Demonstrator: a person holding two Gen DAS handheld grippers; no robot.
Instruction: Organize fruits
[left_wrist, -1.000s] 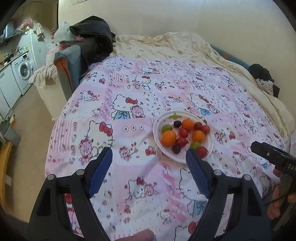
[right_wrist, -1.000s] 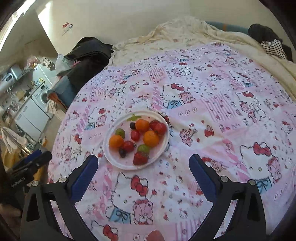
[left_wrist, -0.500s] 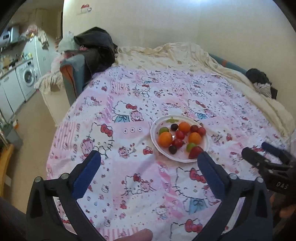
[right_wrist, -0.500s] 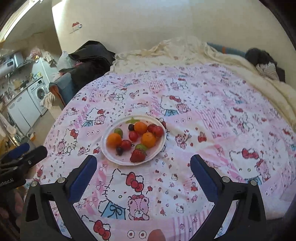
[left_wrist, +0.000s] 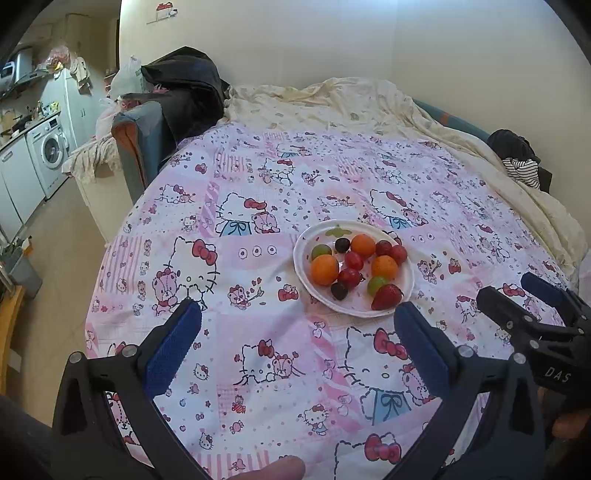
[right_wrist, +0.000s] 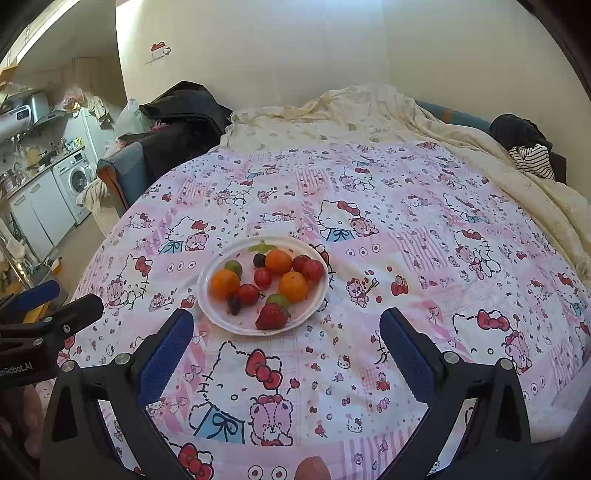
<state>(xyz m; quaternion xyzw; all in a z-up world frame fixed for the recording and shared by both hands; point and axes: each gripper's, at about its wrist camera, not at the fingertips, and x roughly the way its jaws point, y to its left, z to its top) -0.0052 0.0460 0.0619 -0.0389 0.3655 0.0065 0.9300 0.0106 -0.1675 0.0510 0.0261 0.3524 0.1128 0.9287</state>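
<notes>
A white plate (left_wrist: 301, 254) (right_wrist: 205, 291) sits on the pink Hello Kitty bedspread, holding several fruits: oranges (left_wrist: 324, 270) (right_wrist: 224, 283), a strawberry (left_wrist: 386, 297) (right_wrist: 272, 316), red tomatoes (left_wrist: 349, 277), green (left_wrist: 321, 251) and dark grapes (left_wrist: 338, 290). My left gripper (left_wrist: 295, 317) is open and empty, held in front of the plate to its near left. My right gripper (right_wrist: 286, 325) is open and empty, just in front of the plate. The right gripper shows in the left wrist view (left_wrist: 524, 299), the left one in the right wrist view (right_wrist: 55, 302).
The bedspread (left_wrist: 258, 184) covers a bed with a crumpled cream sheet (left_wrist: 332, 103) at the back. Dark clothes (left_wrist: 184, 92) lie on a blue chair at far left. Striped clothing (left_wrist: 524, 170) lies at far right. A washing machine (left_wrist: 48, 151) stands beyond the floor on the left.
Both grippers have pulled back and risen, so the plate looks smaller and farther off. The left jaws have opened wider. The fruits have not moved.
</notes>
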